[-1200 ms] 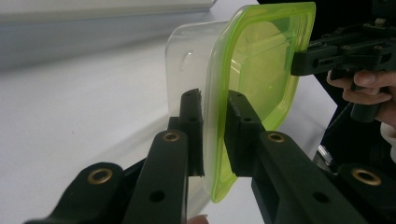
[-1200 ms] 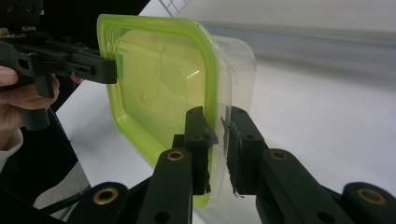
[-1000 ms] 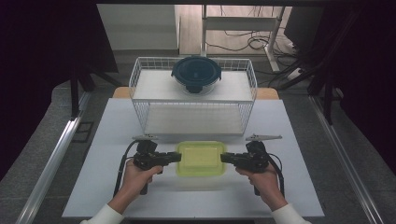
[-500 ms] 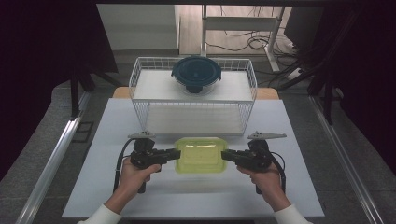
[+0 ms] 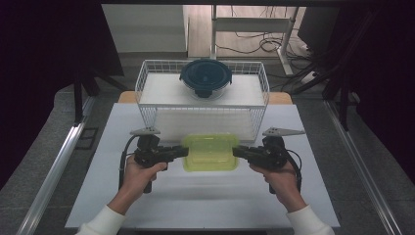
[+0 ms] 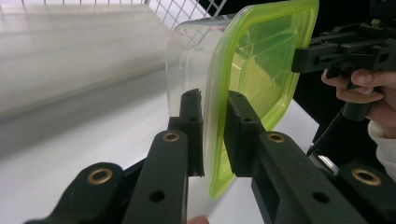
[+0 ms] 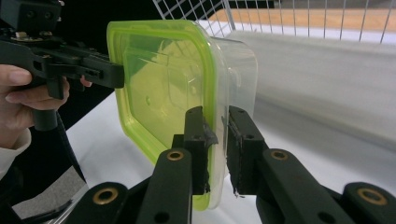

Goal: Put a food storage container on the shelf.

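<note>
- Black left tongs [image 6: 212, 128] are clamped on the near edge of the lidded container [image 5: 210, 152]; 1 jaw sits on the clear wall side, the other on the lime-green lid [image 6: 254, 70].
- Right tongs [image 7: 217, 144] are clamped on the opposite edge in the same manner, with a strip of dark tape or padding visible on 1 jaw face.
- Container location: held between the 2 tongs above the white table [image 5: 195, 196], just in front of the wire basket [image 5: 147, 98], apart from both by my reading of the shadow beneath it.
- Materials: body is clear, thin-walled plastic, a rounded rectangle; lid is translucent green with a raised rim and moulded inner panel; both look smooth and glossy.
- Basket is white-coated wire mesh, open-topped; a round dark blue lidded bowl [image 5: 205, 77] rests at its far side.
- Risk 1: each grip bears on a narrow rim only; smooth plastic could slide out if either hand eases.
- Risk 2: uneven height between the 2 hands would tilt the container and twist it from 1 grip.
- Risk 3: pinching at the lid edge could pop the lid off its seal.
- Risk 4: the basket's front wires stand close; a low carry could catch the container base.
</note>
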